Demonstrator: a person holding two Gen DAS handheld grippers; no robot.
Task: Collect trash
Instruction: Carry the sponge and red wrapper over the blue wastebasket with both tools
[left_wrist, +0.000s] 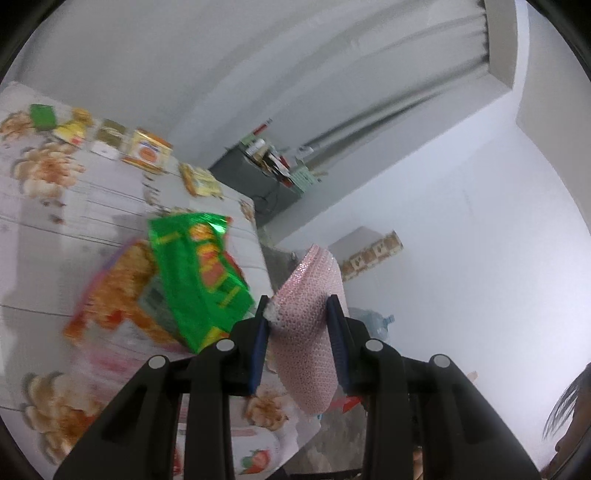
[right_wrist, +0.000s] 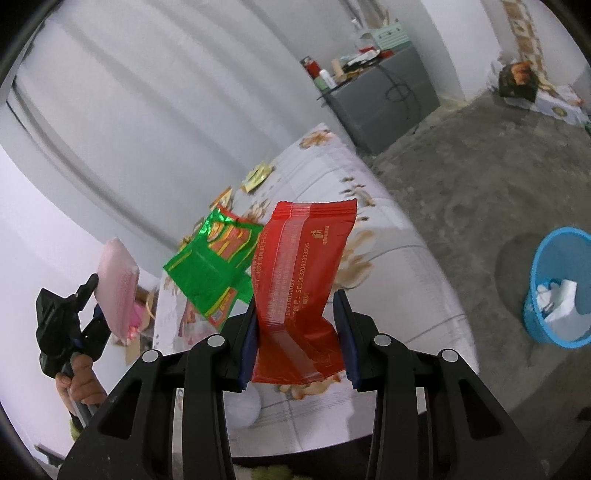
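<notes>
Landmark: the table (right_wrist: 406, 266), covered in a white cloth printed with orange flowers. Left gripper (left_wrist: 299, 332): clamped on a pink sponge-like pad (left_wrist: 314, 332), blue finger pads pressing its two sides; the pad is lifted off the table, just past the table's edge in the left wrist view. In the right wrist view the same gripper (right_wrist: 92, 295) appears off the table's left edge, with the person's hand (right_wrist: 79, 380) below it and the pad (right_wrist: 118, 284) raised. Right gripper (right_wrist: 299, 332): clenched on a red wrapper (right_wrist: 299, 291), which stands up crumpled between the blue pads, above the table's near part. Green wrapper (right_wrist: 210, 269): shiny, with red and yellow print; it seems to hang above the table's middle, just left of the red wrapper, though whether it touches the cloth cannot be told; in the left wrist view it (left_wrist: 199, 273) shows blurred over an orange-printed packet (left_wrist: 122, 288). Further wrappers: small yellow and orange packets (left_wrist: 147, 151) toward the table's far end. Blue waste bin (right_wrist: 557, 291): on the grey floor, well apart from the table to its right, holding white paper. Grey cabinet (right_wrist: 384, 107): beyond the table's far end, top cluttered with bottles and boxes.
</notes>
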